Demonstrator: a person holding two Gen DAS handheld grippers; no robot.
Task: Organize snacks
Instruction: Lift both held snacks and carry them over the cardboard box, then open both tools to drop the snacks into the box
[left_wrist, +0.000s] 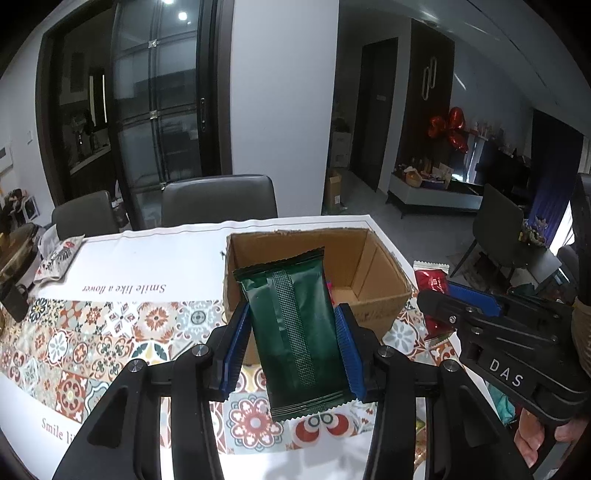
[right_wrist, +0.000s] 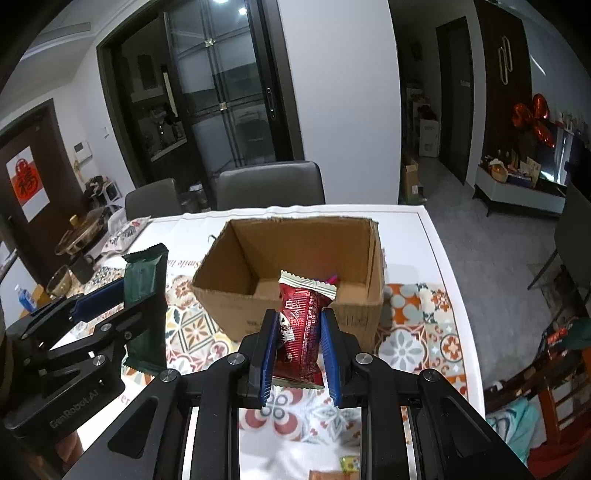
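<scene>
My left gripper (left_wrist: 291, 314) is shut on a dark green snack packet (left_wrist: 295, 332), held upright just in front of the open cardboard box (left_wrist: 384, 254). My right gripper (right_wrist: 299, 325) is shut on a red snack packet (right_wrist: 301, 332), held above the table in front of the same box (right_wrist: 218, 266). In the right wrist view the left gripper (right_wrist: 122, 299) with the green packet (right_wrist: 146, 306) is to the left. In the left wrist view the right gripper (left_wrist: 443, 295) with the red packet (left_wrist: 432, 280) is to the right. A pink item (right_wrist: 332, 278) lies inside the box.
The table wears a patterned tile cloth (left_wrist: 110, 325). Two grey chairs (left_wrist: 218, 199) stand behind the table. A pouch (left_wrist: 59, 258), a pot (right_wrist: 79, 232) and a dark mug (right_wrist: 81, 267) sit at the left. Small snacks (right_wrist: 349, 461) lie at the near edge.
</scene>
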